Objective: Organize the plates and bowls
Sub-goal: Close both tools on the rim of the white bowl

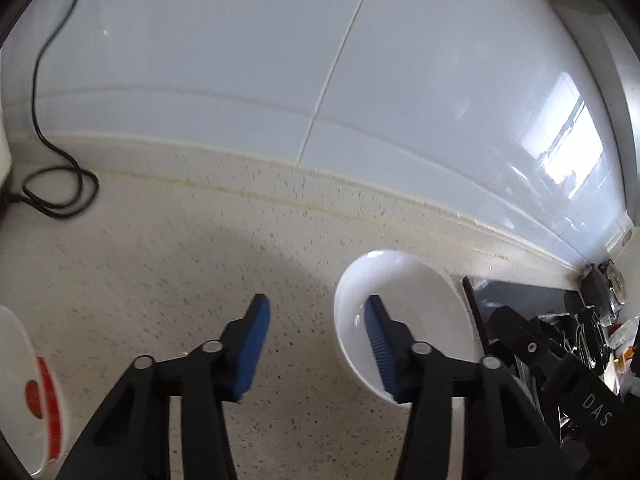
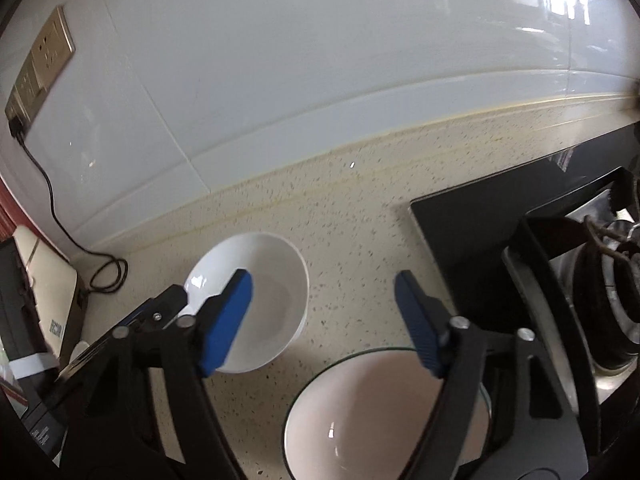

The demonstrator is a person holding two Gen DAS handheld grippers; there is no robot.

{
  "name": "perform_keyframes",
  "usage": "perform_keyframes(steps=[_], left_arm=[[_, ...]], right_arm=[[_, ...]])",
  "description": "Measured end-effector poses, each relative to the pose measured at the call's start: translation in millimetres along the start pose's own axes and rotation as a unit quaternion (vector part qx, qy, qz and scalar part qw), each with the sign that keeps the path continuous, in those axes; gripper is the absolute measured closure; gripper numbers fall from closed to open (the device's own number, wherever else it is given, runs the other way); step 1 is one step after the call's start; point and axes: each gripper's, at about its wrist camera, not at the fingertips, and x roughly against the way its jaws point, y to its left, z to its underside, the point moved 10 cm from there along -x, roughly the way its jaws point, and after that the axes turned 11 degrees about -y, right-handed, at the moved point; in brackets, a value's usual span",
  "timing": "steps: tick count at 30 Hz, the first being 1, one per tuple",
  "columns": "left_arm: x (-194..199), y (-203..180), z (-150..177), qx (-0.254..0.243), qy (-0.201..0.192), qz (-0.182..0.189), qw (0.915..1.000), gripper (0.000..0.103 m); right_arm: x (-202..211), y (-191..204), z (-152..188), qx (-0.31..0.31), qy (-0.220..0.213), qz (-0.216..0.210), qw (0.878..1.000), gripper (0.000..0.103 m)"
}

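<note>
With left gripper [image 1: 316,326] jaws released astride the rim of the shallow white ceramic bowl [image 1: 404,304] on the speckled tabletop [image 1: 160,248], and right gripper [image 2: 324,308] jaws released, uneven closure could tip the bowl.

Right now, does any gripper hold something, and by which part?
Nothing is held. Left gripper straddles the white bowl rim, untouched; right gripper is empty.

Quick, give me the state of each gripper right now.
Left gripper: open, holding nothing; one finger over the white bowl.
Right gripper: open, holding nothing, above the pink bowl.
</note>
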Motion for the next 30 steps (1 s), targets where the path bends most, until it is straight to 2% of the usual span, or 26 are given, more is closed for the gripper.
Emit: perform_keyframes(steps=[4,8,11,20,24,26,30], left_arm=[[-3.9,-6.0,6.1,-0.003,0.01,0.016,0.9998,0.065],[-7.7,-7.2,11.7,-0.001,0.022,0.024,0.9995,0.072],[-11.1,-7.7,15.6,0.0,0.029,0.025,0.9993,0.076],[-17.9,-12.4,21.6,-0.004,0.034,0.031,0.9989,0.077],[-21.3,-18.6,26.8,-0.005,0.044,0.042,0.9981,0.078],[-22.2,-19.6,28.9,-0.007,0.047,0.042,0.998,0.081],[-23.5,-19.7,29.8,-0.008,0.045,0.04,0.9981,0.083]], right_arm=[[-6.9,6.0,6.2,0.009,0.013,-0.002,1.0,0.035],[-9.5,9.7,11.4,0.021,0.025,0.001,0.999,0.05],[-14.4,12.9,15.9,0.027,0.037,-0.004,0.999,0.056],[-24.6,17.1,23.8,0.06,0.058,0.01,0.996,0.067],[-25.4,22.9,22.9,0.075,0.058,0.005,0.995,0.069],[-26.9,26.7,23.0,0.083,0.059,0.002,0.995,0.077],[-29.0,28.9,23.3,0.085,0.058,-0.01,0.995,0.081]])
